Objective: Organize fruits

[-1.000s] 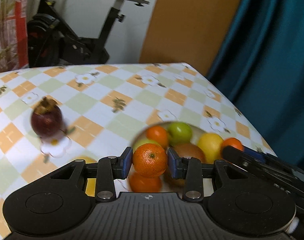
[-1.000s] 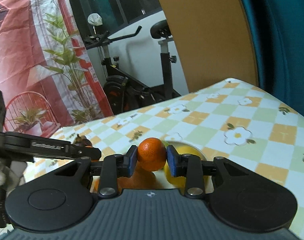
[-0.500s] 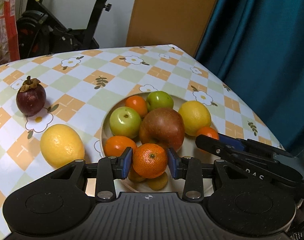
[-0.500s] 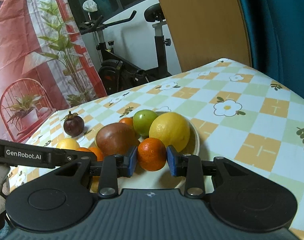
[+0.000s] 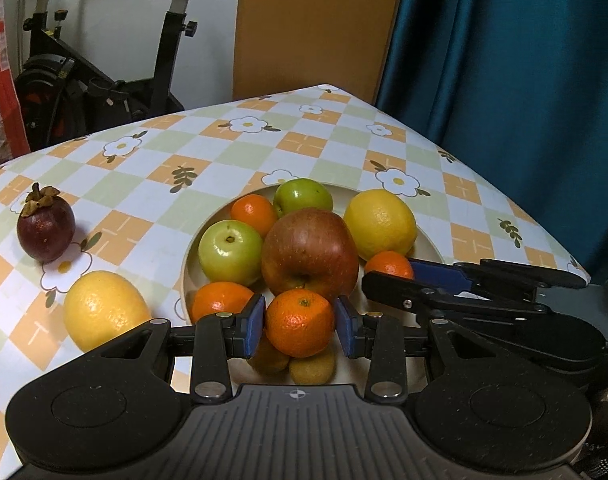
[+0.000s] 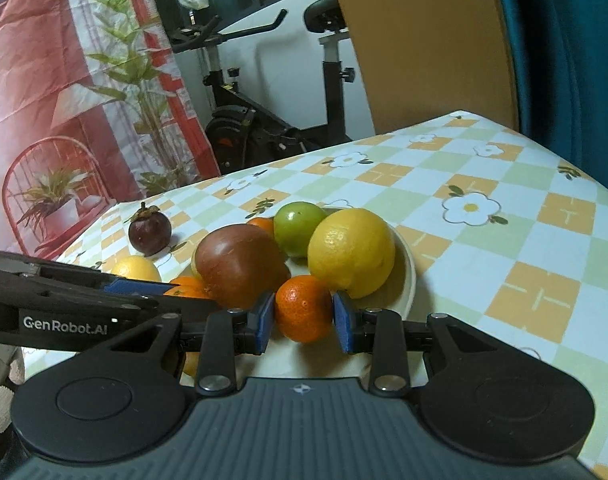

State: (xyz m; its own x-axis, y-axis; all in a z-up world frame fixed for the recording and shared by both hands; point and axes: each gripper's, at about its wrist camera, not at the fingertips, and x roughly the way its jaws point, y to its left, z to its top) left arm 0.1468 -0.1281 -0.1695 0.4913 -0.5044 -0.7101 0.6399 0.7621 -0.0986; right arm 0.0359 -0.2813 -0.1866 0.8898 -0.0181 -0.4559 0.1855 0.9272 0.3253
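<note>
Clamping a tangerine (image 5: 299, 327) stem-up, left gripper (image 5: 300, 330), right gripper (image 6: 303, 317) pinching another tangerine (image 6: 303, 308)

I'm seeing an orange mandarin (image 5: 299, 328) between the blue pads (image 5: 252, 324) of my black left gripper (image 5: 300, 326), and another orange mandarin (image 6: 303, 308) between my right gripper's (image 6: 304, 316) blue pads (image 6: 265, 322). The cream bowl (image 6: 406, 276) is showing a red-brown apple (image 5: 310, 254), green apples (image 5: 230, 252) and a yellow lemon (image 5: 380, 224). The tablecloth (image 5: 208, 160) is showing orange, green and white checks with daisies; a purple mangosteen (image 5: 46, 230) is glowing dark on it.
</note>
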